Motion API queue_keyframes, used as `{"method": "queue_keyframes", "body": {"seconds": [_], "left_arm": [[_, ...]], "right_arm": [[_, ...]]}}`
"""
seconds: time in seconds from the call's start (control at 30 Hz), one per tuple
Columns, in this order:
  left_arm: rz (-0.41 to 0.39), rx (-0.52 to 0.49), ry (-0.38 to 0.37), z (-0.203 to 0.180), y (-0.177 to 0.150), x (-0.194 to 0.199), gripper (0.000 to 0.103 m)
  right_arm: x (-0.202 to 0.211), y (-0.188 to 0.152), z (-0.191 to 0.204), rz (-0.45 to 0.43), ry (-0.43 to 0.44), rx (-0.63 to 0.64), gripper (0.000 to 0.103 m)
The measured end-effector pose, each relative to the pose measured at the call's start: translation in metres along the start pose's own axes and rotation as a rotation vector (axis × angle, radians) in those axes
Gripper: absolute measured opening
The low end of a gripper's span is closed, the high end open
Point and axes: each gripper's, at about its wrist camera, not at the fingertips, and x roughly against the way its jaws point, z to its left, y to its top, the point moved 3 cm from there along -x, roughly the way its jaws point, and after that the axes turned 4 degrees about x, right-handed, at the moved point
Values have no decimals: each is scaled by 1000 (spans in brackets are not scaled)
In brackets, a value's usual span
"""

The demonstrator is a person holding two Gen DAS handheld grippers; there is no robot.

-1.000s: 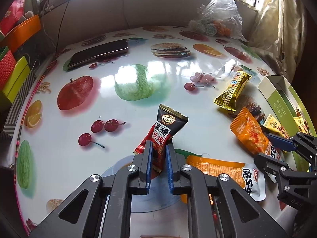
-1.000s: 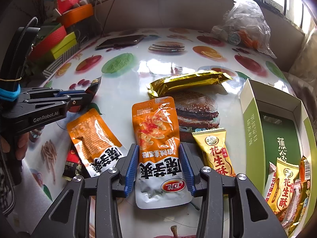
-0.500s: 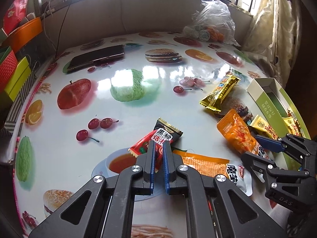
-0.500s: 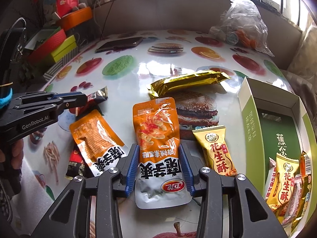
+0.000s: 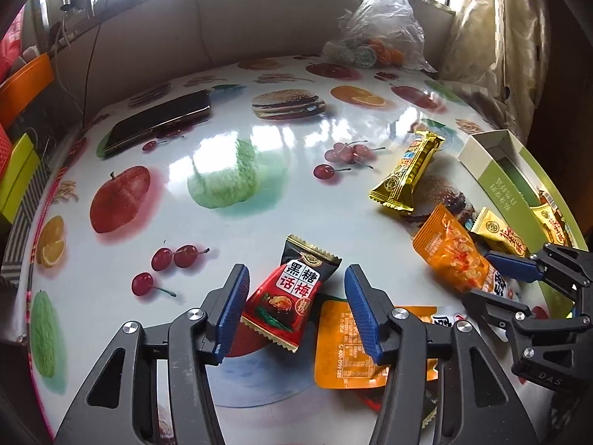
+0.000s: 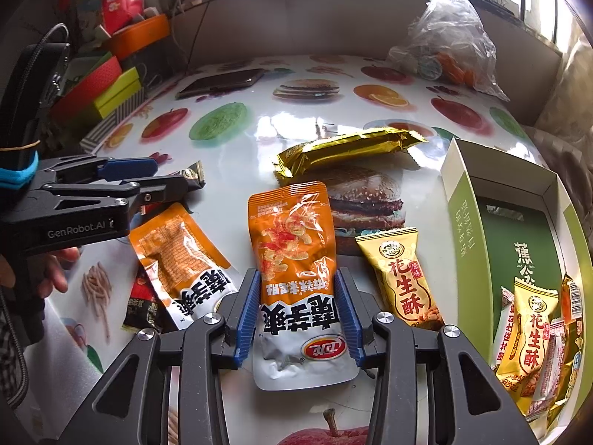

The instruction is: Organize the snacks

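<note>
The left gripper (image 5: 294, 306) is letting go: its blue fingers (image 5: 232, 306), clamped tight on the red-and-black plum candy packet (image 5: 292, 298) a second ago, have just been opening and are now standing wide, the packet lying between them at the lower centre of the left wrist view, touching neither pad, one corner overlapping an orange pouch (image 5: 346, 348) turned back-side up. The drop is leaving the candy on the fruit-printed bench (image 5: 222, 222), well apart from the green snack box (image 6: 478, 222) at the right edge, so it is probably being parked, not yet sorted. In the right wrist view, the right gripper (image 6: 296, 309) is sitting half-open astride the orange-and-silver konjac pouch (image 6: 296, 270) at lower centre, pads seemingly on its edges; that one looks next for the box, where peanut crisp packets (image 6: 530, 330) are already piling up.
</note>
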Motion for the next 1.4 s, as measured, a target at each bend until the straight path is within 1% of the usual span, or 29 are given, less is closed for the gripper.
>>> {"method": "queue_keyframes", "body": {"seconds": [0.23, 0.3, 0.37, 0.5, 0.57, 0.6, 0.63, 0.7, 1.07, 1.4], "left_arm": [[45, -31, 36, -1, 2, -16, 55], [42, -12, 28, 2, 1, -17, 55], [37, 6, 38, 5, 1, -17, 55], [33, 4, 39, 4, 0, -16, 54], [33, 8, 34, 4, 1, -16, 48], [31, 8, 35, 4, 1, -15, 41], [30, 11, 38, 4, 1, -15, 37], [30, 18, 41, 4, 1, -14, 33], [14, 49, 43, 7, -4, -6, 32], [-30, 59, 29, -1, -5, 22, 32]], "right_arm": [[0, 0, 0, 2, 2, 0, 39], [0, 0, 1, 1, 2, -1, 39], [0, 0, 1, 0, 3, -2, 39], [0, 0, 0, -1, 3, -4, 39], [0, 0, 0, 0, 3, -1, 39], [0, 0, 0, 0, 3, -2, 39], [0, 0, 0, 0, 3, -2, 39], [0, 0, 0, 0, 2, -2, 39], [4, 1, -2, -16, -2, -9, 39], [15, 2, 3, -40, -2, -11, 39]]}}
